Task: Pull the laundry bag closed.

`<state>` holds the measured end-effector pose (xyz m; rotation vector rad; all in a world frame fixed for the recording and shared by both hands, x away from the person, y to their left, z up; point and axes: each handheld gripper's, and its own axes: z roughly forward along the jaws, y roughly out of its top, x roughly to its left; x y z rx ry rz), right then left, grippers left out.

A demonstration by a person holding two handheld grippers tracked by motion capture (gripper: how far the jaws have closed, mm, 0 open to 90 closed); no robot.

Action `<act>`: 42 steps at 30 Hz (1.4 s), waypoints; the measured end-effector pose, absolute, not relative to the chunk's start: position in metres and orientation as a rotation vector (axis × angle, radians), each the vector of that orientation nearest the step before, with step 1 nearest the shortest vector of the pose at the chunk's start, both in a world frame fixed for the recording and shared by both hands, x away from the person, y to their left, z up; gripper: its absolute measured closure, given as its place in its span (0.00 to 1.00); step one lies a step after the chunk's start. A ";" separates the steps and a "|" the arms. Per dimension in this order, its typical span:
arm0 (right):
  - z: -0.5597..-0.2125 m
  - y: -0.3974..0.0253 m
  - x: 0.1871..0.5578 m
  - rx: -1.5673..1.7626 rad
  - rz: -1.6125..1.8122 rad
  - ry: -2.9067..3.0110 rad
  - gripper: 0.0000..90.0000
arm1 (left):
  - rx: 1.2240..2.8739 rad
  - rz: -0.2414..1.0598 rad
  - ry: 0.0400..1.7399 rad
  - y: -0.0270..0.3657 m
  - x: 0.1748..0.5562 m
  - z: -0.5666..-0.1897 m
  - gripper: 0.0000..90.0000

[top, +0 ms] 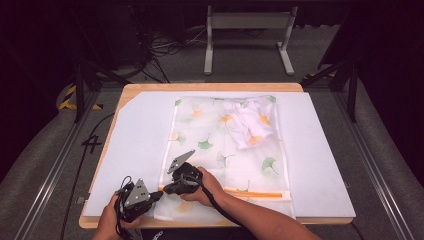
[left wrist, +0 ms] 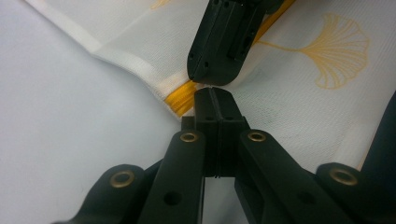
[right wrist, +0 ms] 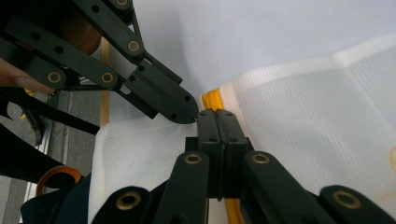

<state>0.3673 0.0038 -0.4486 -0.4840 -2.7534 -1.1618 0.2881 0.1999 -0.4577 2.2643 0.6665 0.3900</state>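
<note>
A white mesh laundry bag (top: 225, 150) printed with ginkgo leaves lies flat on the white board (top: 135, 140). A white garment (top: 250, 122) is bunched in its far right part. An orange zipper (top: 255, 192) runs along its near edge. Both grippers meet tip to tip at the zipper's left end. My left gripper (top: 159, 195) (left wrist: 212, 93) is shut, pinching the bag's edge beside the zipper end (left wrist: 180, 100). My right gripper (top: 166, 190) (right wrist: 215, 114) is shut over the zipper (right wrist: 210, 100), and the pull itself is hidden under its jaws.
The white board lies on a wooden table (top: 210, 86). A grey metal stand (top: 247, 22) and loose cables (top: 165, 47) are on the floor behind it. Metal rails (top: 50, 170) run along both sides. The person's forearms enter at the bottom edge.
</note>
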 end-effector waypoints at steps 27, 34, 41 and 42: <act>-0.439 -0.026 0.365 -0.457 -1.139 -2.823 1.00 | 2.250 0.358 0.688 0.202 0.290 -0.458 1.00; -0.435 -0.036 0.364 -0.462 -1.129 -2.841 1.00 | 2.252 0.359 0.688 0.201 0.290 -0.458 1.00; -0.433 -0.051 0.362 -0.479 -1.109 -2.863 1.00 | 2.251 0.358 0.689 0.201 0.290 -0.458 1.00; -0.433 -0.053 0.361 -0.485 -1.110 -2.862 1.00 | 2.250 0.357 0.689 0.201 0.290 -0.458 1.00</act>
